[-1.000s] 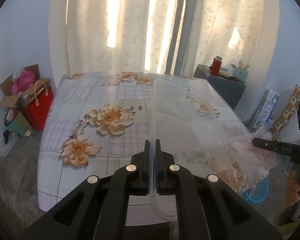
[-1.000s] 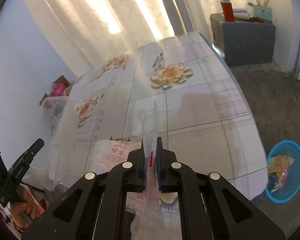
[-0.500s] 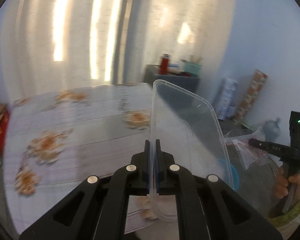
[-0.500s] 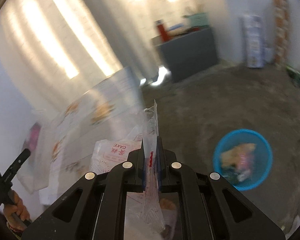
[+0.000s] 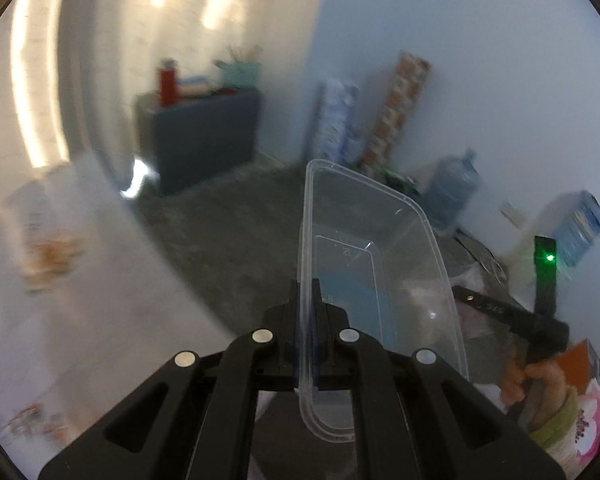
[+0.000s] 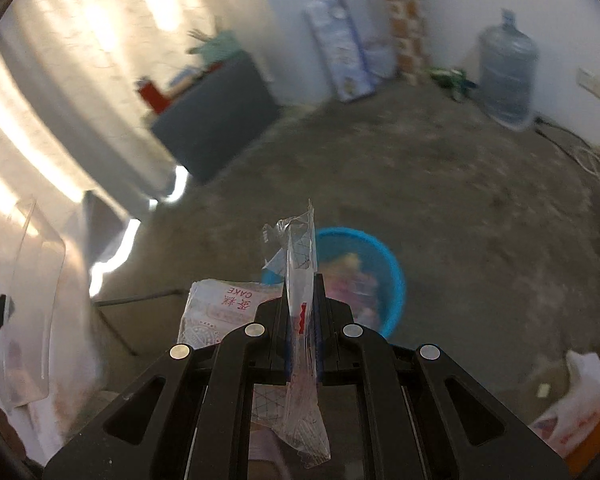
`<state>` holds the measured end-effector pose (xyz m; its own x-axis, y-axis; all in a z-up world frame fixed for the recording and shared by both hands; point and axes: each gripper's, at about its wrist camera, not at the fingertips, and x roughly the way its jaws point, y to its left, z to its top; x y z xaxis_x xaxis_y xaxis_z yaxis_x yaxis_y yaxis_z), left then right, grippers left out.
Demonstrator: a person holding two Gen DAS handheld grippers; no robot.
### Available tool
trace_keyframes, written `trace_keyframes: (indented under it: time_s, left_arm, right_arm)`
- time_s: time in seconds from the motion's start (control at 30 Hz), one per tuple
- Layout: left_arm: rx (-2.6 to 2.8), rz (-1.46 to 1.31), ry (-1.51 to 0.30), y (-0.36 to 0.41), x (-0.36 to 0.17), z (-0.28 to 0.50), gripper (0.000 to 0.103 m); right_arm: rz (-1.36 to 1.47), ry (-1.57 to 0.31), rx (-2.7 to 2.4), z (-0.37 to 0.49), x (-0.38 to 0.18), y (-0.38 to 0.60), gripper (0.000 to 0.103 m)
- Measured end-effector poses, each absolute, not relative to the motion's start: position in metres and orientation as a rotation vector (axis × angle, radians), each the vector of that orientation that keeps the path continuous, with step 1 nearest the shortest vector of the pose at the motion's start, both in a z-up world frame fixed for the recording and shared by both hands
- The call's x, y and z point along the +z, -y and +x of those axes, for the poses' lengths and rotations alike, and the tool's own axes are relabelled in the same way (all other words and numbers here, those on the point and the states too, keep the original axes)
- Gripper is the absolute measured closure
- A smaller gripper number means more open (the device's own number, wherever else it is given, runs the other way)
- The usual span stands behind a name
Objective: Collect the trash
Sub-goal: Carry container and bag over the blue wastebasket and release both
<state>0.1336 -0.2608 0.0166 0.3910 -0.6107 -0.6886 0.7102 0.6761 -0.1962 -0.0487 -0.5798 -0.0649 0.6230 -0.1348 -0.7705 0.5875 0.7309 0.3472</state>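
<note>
Right wrist view, largest first: grey concrete floor (image 6: 460, 200) across most of the frame, with a round blue plastic bin (image 6: 392, 280) standing on it just ahead of the fingertips, already holding some pale scraps.

Off to the left edge, seen side-on, a clear rectangular plastic food container (image 6: 36, 280). From the left wrist view, clamped by one long wall in the left gripper (image 5: 306, 286), jaws clenched tight on that wall, open side facing right, with a blur of the bin's blue showing through the clear base.

Lower still in the right view, a white cake packet with red print (image 6: 216, 308) just beneath the right gripper (image 6: 302, 284); hard to tell whether caught in the same pinch or only hanging against it. Between those jaws, pinched firmly and standing up past the tips, a thin crinkled clear wrapper with a red mark (image 6: 300, 248).

Judged as the carry to the bin, trash not yet dropped. To do it well:
- Bring each gripper squarely over the bin's mouth before letting go; light film drifts sideways if released high or off-centre.
- Drop the wrapper and packet first, then the bulky container, tipped so a short end goes in first.
- Keep both grips closed until directly above the rim.
- Check afterwards that no film clings to the pads.
</note>
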Motion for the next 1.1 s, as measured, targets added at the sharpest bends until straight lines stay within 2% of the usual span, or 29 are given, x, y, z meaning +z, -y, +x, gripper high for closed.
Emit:
trace_keyframes:
  time_s: [0.17,0.33,0.47,0.6,0.7,0.73,0.77,0.8,0.83,0.93,1.1]
  left_arm:
    - [-0.869,0.185,-0.922,0.338,-0.041,0.138,0.099]
    - [-0.805,0.23,-1.064,0.398,-0.122,0.154,0.099]
    - [-0.735,0.223,-1.201,0.426,-0.188,0.178,0.099]
    - [-0.71,0.222,-1.247,0.439,-0.229,0.198,0.099]
    - [-0.717,0.175,-1.276,0.441,-0.255,0.216,0.098]
    - [-0.731,0.169,-1.28,0.443,-0.263,0.219,0.096]
    - [-0.745,0.166,-1.291,0.448,-0.272,0.222,0.084]
    - [-0.74,0.168,-1.302,0.448,-0.279,0.225,0.063]
    - [-0.727,0.174,-1.322,0.45,-0.291,0.227,0.054]
    - [-0.748,0.203,-1.359,0.456,-0.311,0.23,0.054]
    - [-0.756,0.177,-1.368,0.453,-0.314,0.23,0.05]
  right_arm:
    - [0.671,-0.87,-0.511,-0.052,-0.111,0.602,0.096]
    - [0.698,-0.959,-0.545,-0.042,-0.162,0.614,0.096]
    - [0.693,-1.032,-0.555,-0.026,-0.197,0.618,0.096]
    - [0.682,-1.06,-0.552,-0.01,-0.218,0.626,0.096]
    - [0.664,-1.048,-0.542,0.002,-0.225,0.632,0.089]
    - [0.66,-1.042,-0.533,0.005,-0.229,0.632,0.085]
    - [0.656,-1.04,-0.516,0.01,-0.236,0.632,0.077]
    - [0.647,-1.048,-0.51,0.014,-0.242,0.632,0.072]
    - [0.629,-1.069,-0.515,0.018,-0.25,0.631,0.065]
    - [0.626,-1.106,-0.498,0.022,-0.269,0.63,0.064]
    - [0.641,-1.047,-0.528,0.006,-0.256,0.633,0.054]
